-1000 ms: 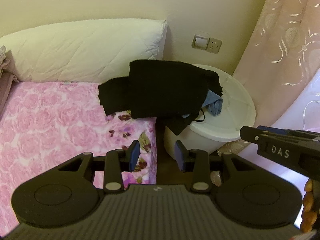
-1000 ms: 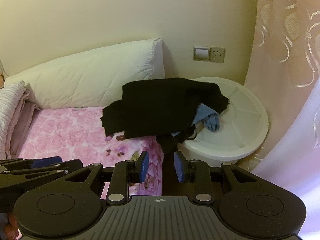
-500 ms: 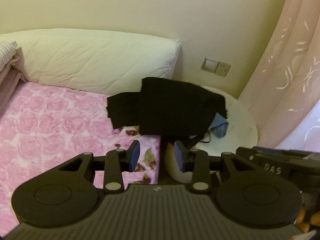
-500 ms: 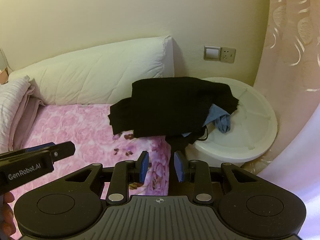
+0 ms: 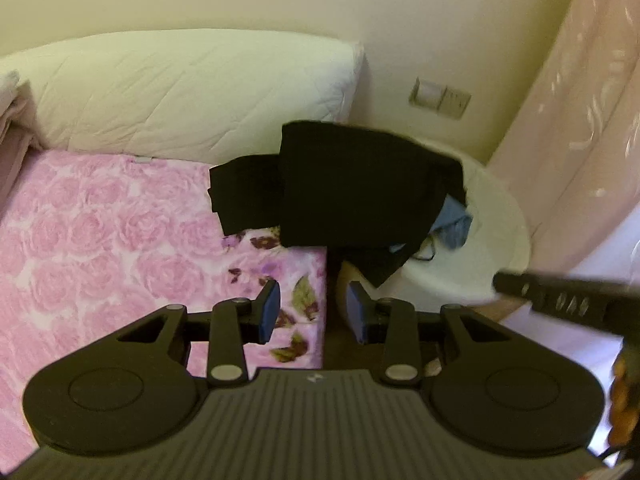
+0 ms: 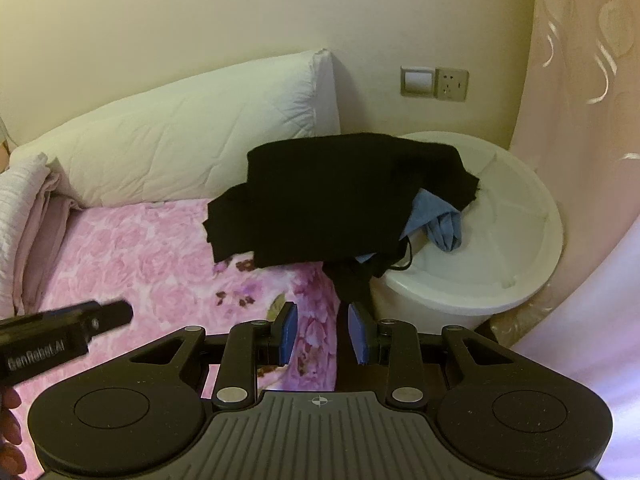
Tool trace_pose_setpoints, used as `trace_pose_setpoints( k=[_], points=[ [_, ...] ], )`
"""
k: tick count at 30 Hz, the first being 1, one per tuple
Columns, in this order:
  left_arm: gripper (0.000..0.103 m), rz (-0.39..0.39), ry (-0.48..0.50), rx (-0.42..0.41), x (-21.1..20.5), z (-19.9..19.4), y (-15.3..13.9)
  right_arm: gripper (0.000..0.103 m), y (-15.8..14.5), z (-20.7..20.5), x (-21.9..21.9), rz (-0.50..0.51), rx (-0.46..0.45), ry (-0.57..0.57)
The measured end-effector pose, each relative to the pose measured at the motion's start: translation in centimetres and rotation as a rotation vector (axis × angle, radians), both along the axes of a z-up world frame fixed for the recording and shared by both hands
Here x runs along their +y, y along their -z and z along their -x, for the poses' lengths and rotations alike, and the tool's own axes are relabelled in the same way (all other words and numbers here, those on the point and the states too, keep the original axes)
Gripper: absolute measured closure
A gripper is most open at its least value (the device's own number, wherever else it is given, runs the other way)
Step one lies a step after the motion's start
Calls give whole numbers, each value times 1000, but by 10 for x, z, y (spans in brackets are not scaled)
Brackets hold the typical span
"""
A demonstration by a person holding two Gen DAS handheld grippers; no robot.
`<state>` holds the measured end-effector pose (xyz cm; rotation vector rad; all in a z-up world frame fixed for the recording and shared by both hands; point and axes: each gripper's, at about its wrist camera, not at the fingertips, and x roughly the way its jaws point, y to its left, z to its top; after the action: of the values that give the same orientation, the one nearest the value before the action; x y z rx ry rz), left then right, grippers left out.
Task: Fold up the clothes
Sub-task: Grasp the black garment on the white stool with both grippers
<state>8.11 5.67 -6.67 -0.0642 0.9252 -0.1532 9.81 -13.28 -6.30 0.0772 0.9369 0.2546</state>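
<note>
pink floral bed (image 5: 100, 240), cream wall (image 6: 200, 20)

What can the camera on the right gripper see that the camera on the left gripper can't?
Only the right wrist view shows the folded striped bedding stacked at the far left, and the left gripper's side with its printed label. Only the left wrist view shows the right gripper's side, blurred, at the right edge. Both show the black clothes bridging the pink rose bedsheet and the white round tub, the blue garment, the white pillow and the wall switch. Both grippers, left and right, are open and empty.
</note>
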Motion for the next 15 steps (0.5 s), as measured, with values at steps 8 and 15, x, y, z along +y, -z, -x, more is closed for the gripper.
trace_pose_setpoints(
  k=[8, 15],
  points=[
    [68, -19, -18, 113, -23, -53, 27, 71, 27, -56, -27, -46, 65, 9],
    [68, 99, -52, 253, -41, -117, 57, 71, 43, -110, -45, -18, 95, -12]
  ],
)
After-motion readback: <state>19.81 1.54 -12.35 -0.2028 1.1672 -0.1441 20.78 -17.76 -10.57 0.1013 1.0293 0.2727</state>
